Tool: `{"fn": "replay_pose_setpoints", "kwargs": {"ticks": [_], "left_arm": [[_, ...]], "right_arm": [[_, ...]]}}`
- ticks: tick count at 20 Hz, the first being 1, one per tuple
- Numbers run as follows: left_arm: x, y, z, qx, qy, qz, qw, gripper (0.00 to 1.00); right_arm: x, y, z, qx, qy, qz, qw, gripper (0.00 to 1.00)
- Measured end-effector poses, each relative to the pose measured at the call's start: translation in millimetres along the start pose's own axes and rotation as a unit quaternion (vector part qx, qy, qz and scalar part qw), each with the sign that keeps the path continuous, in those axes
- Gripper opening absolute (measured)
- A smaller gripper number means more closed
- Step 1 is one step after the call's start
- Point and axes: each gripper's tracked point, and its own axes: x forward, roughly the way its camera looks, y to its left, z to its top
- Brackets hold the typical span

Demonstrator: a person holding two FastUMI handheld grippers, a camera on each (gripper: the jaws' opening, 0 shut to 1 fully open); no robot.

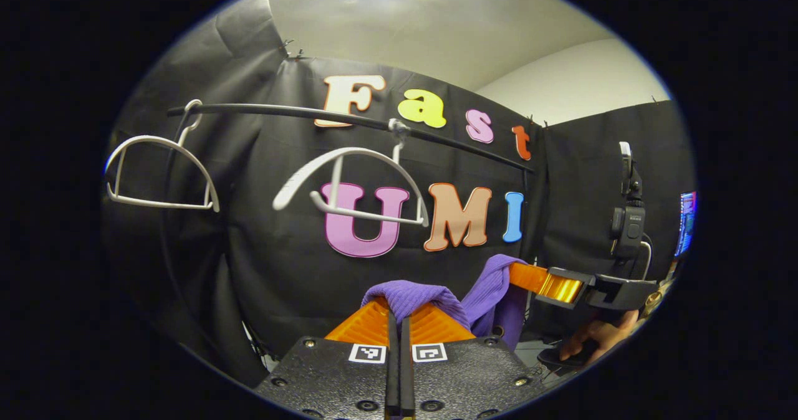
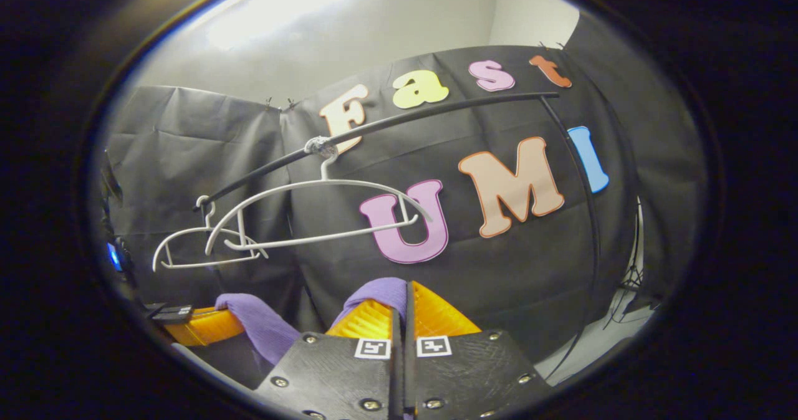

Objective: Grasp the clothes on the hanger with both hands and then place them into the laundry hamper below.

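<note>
A purple garment is bunched over my left gripper, which is shut on its fabric. In the same left gripper view, the garment runs right to the other gripper, held by a hand. The right gripper view has my right gripper shut on a purple fold. From there the cloth stretches left to the other gripper. Two bare white hangers hang on the black rail above the garment.
The rail's black upright curves down on the right in the right gripper view, with a tripod behind it. A camera on a stand and a lit screen stand at the right in the left gripper view.
</note>
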Motion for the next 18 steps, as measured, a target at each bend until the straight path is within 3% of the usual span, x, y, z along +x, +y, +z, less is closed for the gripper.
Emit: {"fn": "replay_pose_setpoints", "kwargs": {"ticks": [4, 14, 18], "left_arm": [[12, -11, -6, 0.000, -0.007, -0.006, 1.000, 0.01], [51, -9, -79, 0.014, 0.035, -0.004, 0.999, 0.01], [63, 7, -113, 0.007, 0.049, 0.014, 0.999, 0.01]], "right_arm": [[-14, -2, -10, -0.002, -0.020, -0.006, 1.000, 0.01], [6, -34, -76, 0.006, 0.047, -0.023, 0.999, 0.01], [12, -61, -109, 0.027, 0.064, -0.055, 0.996, 0.01]]}}
